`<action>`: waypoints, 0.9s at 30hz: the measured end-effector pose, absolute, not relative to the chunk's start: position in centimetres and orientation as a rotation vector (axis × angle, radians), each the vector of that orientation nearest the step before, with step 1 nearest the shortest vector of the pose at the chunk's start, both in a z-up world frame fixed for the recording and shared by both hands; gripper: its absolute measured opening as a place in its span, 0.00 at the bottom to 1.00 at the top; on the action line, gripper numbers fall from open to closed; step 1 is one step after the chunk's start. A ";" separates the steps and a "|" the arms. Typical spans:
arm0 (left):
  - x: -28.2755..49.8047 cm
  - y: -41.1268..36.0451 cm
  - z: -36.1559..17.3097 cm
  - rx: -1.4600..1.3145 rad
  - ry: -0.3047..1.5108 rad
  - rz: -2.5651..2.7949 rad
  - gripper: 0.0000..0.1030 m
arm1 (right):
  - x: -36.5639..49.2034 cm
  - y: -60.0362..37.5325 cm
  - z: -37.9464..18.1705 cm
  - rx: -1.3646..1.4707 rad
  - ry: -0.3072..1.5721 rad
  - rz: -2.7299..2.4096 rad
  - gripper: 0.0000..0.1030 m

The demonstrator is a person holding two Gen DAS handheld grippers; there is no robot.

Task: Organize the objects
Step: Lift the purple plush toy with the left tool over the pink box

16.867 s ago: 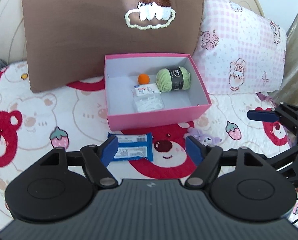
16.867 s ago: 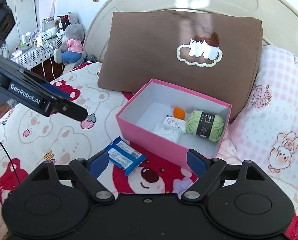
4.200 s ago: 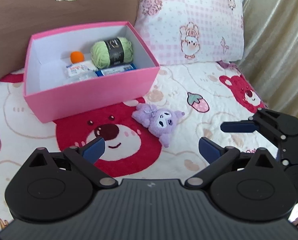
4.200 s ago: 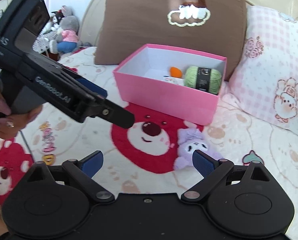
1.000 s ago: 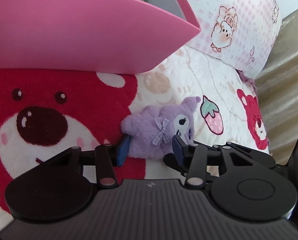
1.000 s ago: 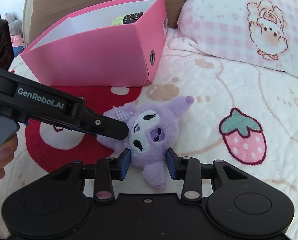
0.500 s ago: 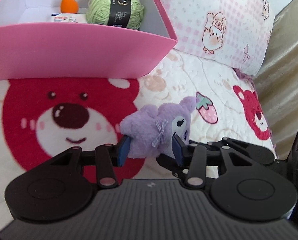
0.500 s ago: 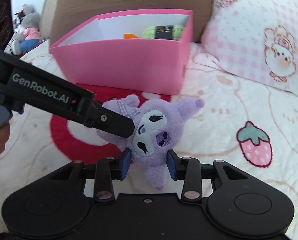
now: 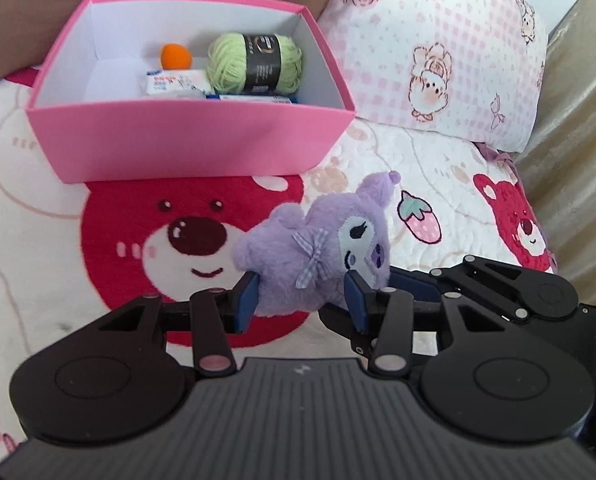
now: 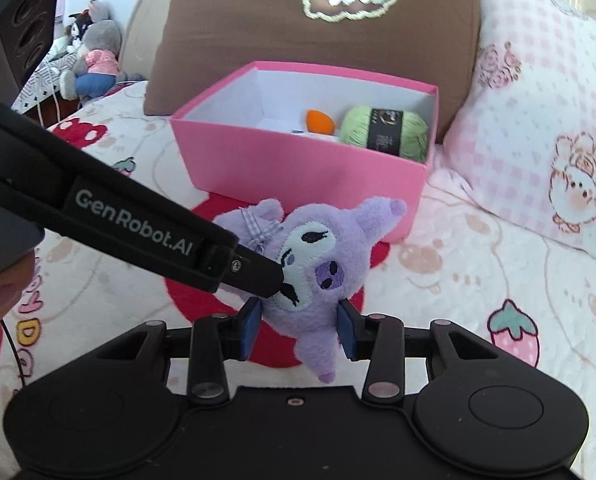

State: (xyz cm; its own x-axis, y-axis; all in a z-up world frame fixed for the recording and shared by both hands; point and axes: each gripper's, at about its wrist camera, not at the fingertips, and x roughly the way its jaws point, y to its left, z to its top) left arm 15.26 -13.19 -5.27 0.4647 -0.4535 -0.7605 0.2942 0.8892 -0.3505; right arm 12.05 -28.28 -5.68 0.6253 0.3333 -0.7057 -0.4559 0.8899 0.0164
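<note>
Left wrist view: purple plush pinched by both grippers, short of the pink box

Risk first. Right gripper (image 10: 298,330) jaws are opening right now with the purple plush toy (image 9: 318,256) between them; blue pads look in contact with the plush's lower body, but the hold is getting looser. If that side lets go early, the whole toy hangs from the left gripper (image 9: 300,300), which is clenched on the body only at its lower edge. Soft fur, small bite, could slip or swing out. Likely a drop onto the bear-print bedspread (image 9: 97,248) on the near side of the pink box (image 9: 177,152), not inside it. Second risk: the near box wall is tall and light cardboard; a low carry could catch the plush's ear on the rim or shove the box back toward the brown pillow (image 10: 318,40).

Position. Plush sits in front of the pink box, off its near right corner, lifted clear of the bedspread as far as I can judge. It is between both pairs of jaws at once: left pads flank the body, right pads flank the part below the face, with its pointed tip hanging below them. Left gripper's finger tip touches the face in the right wrist view.

Box already holds green yarn skein (image 9: 255,64), orange ball (image 9: 175,56), small white packet (image 9: 173,82); free space is at the box's left side.
</note>
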 end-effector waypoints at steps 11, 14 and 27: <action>13.5 -11.3 -2.2 -0.155 0.951 -0.467 0.44 | 10.3 -27.0 -3.4 -0.162 0.760 0.528 0.54; 13.2 -10.5 -1.7 -0.168 0.947 -0.473 0.44 | 10.1 -26.5 -3.0 -0.176 0.750 0.541 0.56; 13.4 -7.3 0.9 -0.200 0.941 -0.483 0.45 | 10.5 -24.3 0.2 -0.267 0.690 0.608 0.66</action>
